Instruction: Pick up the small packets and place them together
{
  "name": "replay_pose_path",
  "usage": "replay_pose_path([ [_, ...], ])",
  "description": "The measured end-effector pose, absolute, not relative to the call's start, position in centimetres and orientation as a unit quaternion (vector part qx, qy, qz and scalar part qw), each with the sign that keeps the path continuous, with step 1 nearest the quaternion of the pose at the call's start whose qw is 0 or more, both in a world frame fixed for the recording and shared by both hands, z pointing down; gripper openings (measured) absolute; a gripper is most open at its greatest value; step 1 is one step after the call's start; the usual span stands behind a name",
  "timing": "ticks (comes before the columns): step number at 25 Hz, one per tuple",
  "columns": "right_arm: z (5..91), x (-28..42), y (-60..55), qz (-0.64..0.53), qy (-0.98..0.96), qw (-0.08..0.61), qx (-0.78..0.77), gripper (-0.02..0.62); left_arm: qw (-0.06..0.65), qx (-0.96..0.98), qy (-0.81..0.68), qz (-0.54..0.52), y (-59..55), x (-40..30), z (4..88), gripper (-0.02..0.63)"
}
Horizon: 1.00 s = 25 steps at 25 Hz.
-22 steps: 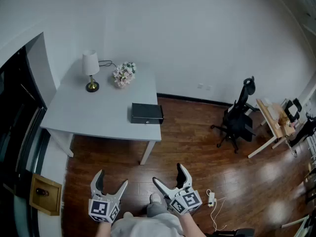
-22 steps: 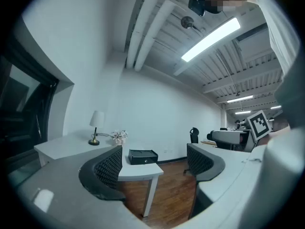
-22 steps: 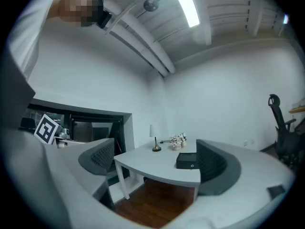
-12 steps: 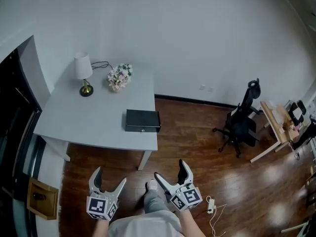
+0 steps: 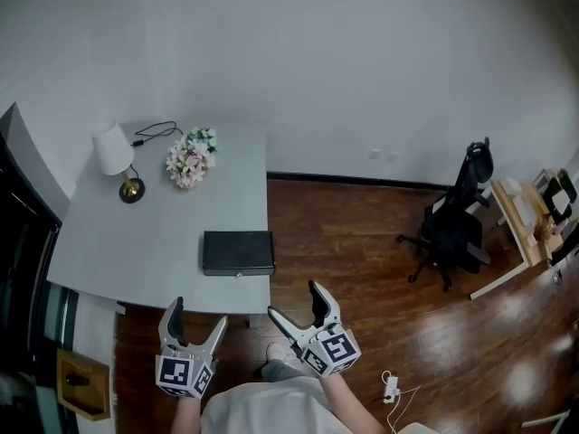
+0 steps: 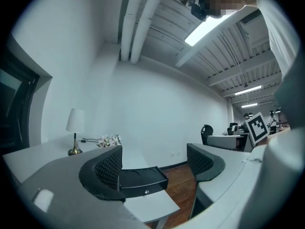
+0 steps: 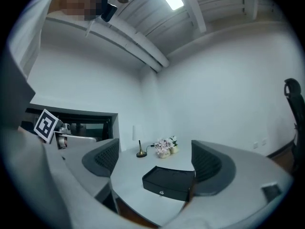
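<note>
**Black box (image 5: 238, 252) shut, packets unseen**

No packets showed in any view; they were likely inside the box, which lay near the bench's (image 5: 136, 242) front edge, easy to reach. The left tool (image 5: 196, 315) and right tool (image 5: 294, 299) hung level just short of that edge, jaws wide apart and empty, apparently readied for the box. A lamp (image 5: 116, 156) and flowers (image 5: 189, 156) stood far back.

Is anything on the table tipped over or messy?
Nothing stands out. The lamp and flowers stand upright, and the black box lies flat near the front edge of the table.
</note>
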State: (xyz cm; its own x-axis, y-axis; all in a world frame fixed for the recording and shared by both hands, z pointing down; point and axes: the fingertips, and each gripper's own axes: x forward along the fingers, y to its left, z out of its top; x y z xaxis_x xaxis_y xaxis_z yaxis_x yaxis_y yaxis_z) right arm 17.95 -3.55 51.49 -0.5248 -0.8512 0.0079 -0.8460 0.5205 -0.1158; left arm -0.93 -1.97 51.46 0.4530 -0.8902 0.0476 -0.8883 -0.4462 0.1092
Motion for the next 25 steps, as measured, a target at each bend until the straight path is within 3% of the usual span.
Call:
replay_pose_path([
  [10,52.1,22.5,-11.9,-0.054,0.87,-0.003,-0.49,0.469,0.051,0.833,-0.55,-0.014,-10.4,1.4,49.9,0.385],
  [18,58.6,18.3,-13.5,-0.154,0.859,-0.054,-0.486,0.466,0.042,0.856,-0.516,0.01,-13.4,-0.3,51.1,0.384],
  [20,62.3,16.7,-13.8,-0.201,0.85,-0.079,-0.48,0.42,0.047,0.859,-0.51,0.01,-13.7,-1.0,51.3,0.385],
  [24,70.9,13.4,-13.4,-0.273,0.832,-0.153,-0.459,0.412,0.06,0.862,-0.502,0.013,-14.1,-2.7,52.3,0.383],
  [25,72.8,12.7,-13.3,-0.292,0.826,-0.167,-0.452,0.355,0.064,0.862,-0.502,0.014,-14.2,-3.2,52.5,0.383],
])
